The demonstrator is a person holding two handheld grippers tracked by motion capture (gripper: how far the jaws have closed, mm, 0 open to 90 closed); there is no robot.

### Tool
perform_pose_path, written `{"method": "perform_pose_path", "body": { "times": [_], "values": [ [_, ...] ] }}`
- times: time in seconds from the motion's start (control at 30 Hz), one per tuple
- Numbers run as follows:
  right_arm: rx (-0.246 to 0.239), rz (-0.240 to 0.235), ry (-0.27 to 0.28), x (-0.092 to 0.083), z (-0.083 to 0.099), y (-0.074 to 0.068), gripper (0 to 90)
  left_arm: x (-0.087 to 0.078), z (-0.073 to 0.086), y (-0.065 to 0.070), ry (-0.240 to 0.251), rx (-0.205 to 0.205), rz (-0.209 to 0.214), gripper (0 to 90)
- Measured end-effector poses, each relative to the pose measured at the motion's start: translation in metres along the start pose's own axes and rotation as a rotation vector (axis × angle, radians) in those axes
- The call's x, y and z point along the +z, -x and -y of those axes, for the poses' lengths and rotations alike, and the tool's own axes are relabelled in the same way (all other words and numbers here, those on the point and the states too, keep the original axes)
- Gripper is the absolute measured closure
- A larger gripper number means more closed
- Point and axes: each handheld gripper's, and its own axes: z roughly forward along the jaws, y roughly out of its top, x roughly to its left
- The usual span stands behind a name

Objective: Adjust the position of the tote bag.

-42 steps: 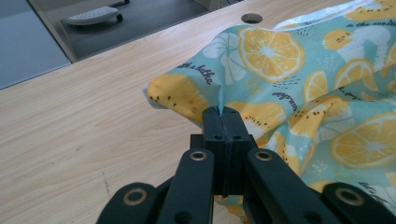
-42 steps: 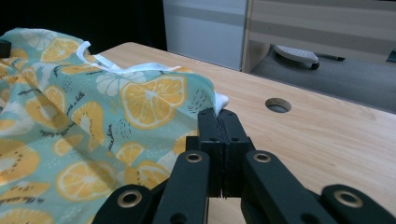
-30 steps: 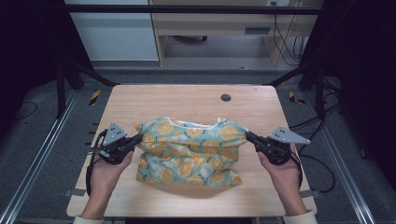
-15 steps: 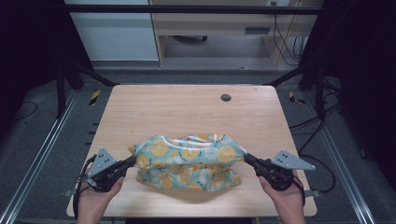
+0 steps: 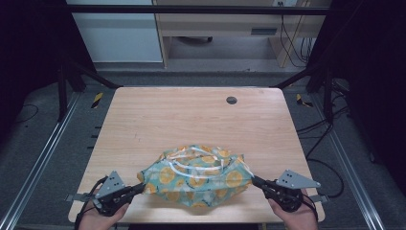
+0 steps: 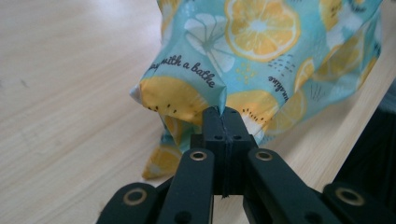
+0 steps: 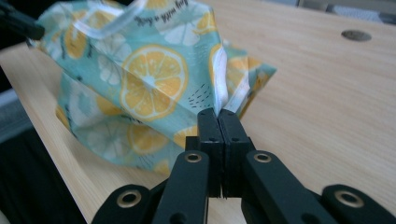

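Lemon-print cloth [image 5: 198,175] bunched at lower centre of frame, near front edge of wooden bench [image 5: 191,120]. Left claw [image 5: 139,188] pressed together, pinching cloth's left end. Right claw [image 5: 253,180] pressed together, pinching right end. Cloth slung between both, underside resting on bench.

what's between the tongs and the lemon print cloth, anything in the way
Nothing visible. The left tongs and right tongs are each shut directly on an edge of the lemon print cloth, which sags onto the table between them.
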Motion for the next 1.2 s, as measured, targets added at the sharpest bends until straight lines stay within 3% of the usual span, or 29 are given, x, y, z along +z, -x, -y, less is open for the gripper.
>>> {"method": "perform_pose_path", "body": {
  "times": [0.03, 0.07, 0.1, 0.13, 0.2, 0.23, 0.27, 0.4, 0.77, 1.03, 1.2],
  "values": [
    [0.000, 0.000, 0.000, 0.000, 0.000, 0.000, 89.4, 0.000, 0.000, 0.000, 0.000, 0.000, 0.000, 90.0],
    [0.000, -0.004, -0.040, 0.004, 0.003, 0.002, 89.4, 0.008, 0.001, 0.003, -0.045, 0.022, 0.005, 90.0],
    [0.000, -0.004, -0.040, 0.004, 0.003, 0.002, 89.4, 0.008, 0.001, 0.003, -0.045, 0.022, 0.005, 90.0],
    [-0.009, -0.002, -0.085, 0.009, 0.005, 0.002, 89.3, 0.016, 0.002, 0.006, -0.089, 0.045, 0.004, 90.0],
    [-0.021, 0.006, -0.135, 0.015, 0.007, 0.002, 89.4, 0.024, 0.002, 0.006, -0.119, 0.055, -0.001, 90.0],
    [-0.021, 0.006, -0.135, 0.015, 0.007, 0.002, 89.4, 0.024, 0.002, 0.006, -0.119, 0.055, -0.001, 90.0],
    [-0.028, 0.011, -0.179, 0.021, 0.008, 0.002, 89.4, 0.030, 0.000, 0.005, -0.144, 0.073, -0.015, 90.0],
    [-0.047, 0.025, -0.236, 0.032, 0.009, 0.003, 89.5, 0.041, -0.003, 0.003, -0.175, 0.095, -0.035, 90.0],
    [-0.047, 0.038, -0.308, 0.052, 0.008, 0.009, 89.5, 0.061, -0.011, -0.003, -0.205, 0.130, -0.093, 90.0],
    [-0.034, 0.040, -0.313, 0.057, 0.010, 0.013, 89.5, 0.077, -0.015, -0.006, -0.218, 0.134, -0.100, 90.0],
    [-0.025, 0.042, -0.304, 0.055, 0.010, 0.014, 89.0, 0.075, -0.015, -0.004, -0.215, 0.133, -0.102, 89.9]
  ]
}}
